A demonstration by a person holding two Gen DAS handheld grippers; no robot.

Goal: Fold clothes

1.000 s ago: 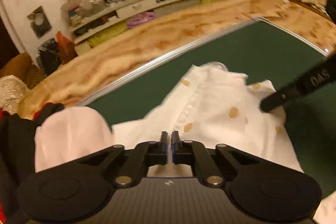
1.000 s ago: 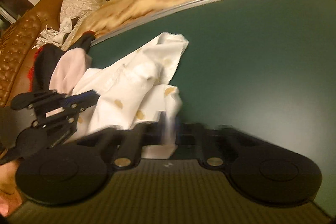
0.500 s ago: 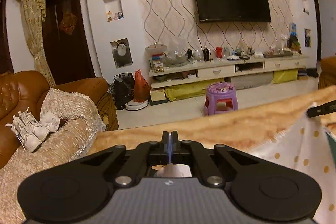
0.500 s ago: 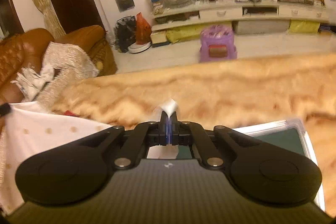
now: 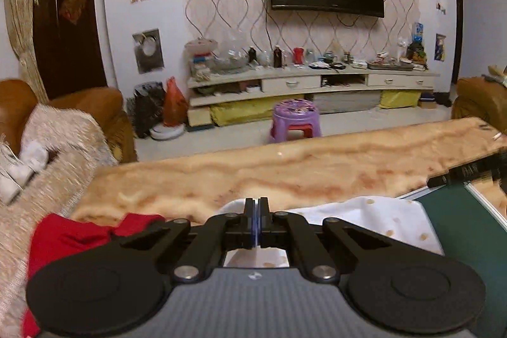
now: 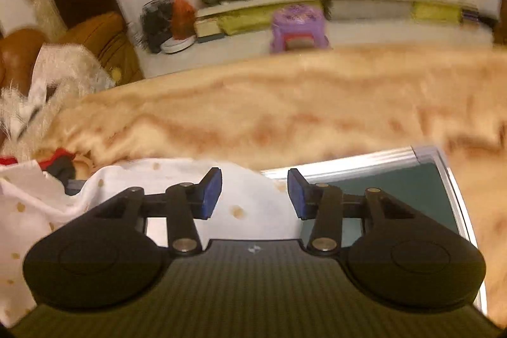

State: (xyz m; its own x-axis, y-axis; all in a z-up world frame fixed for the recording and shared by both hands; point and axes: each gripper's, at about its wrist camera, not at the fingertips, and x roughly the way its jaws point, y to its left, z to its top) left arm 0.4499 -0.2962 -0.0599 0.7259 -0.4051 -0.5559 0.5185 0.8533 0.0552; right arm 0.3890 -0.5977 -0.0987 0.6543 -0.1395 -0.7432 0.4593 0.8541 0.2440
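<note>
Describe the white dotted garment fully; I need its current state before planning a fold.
The white dotted garment looks like thin woven cloth, white with scattered tan dots. It lies rumpled, not flat, partly on the green mat and partly over the mat's silver edge. The left gripper is shut on a fold of it. The right gripper is open above it, blue pads apart, not gripping. Red and dark clothes lie beside it.

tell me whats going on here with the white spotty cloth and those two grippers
A person is folding clothes with a handheld gripper in each hand. The left gripper is shut, with the white dotted garment at its fingers. The right gripper has its fingers wide apart, holding nothing, and the same cloth lies under it, partly on the green mat. A red garment lies at the left. The right-hand picture is blurred, so finer detail is hard to tell.
</note>
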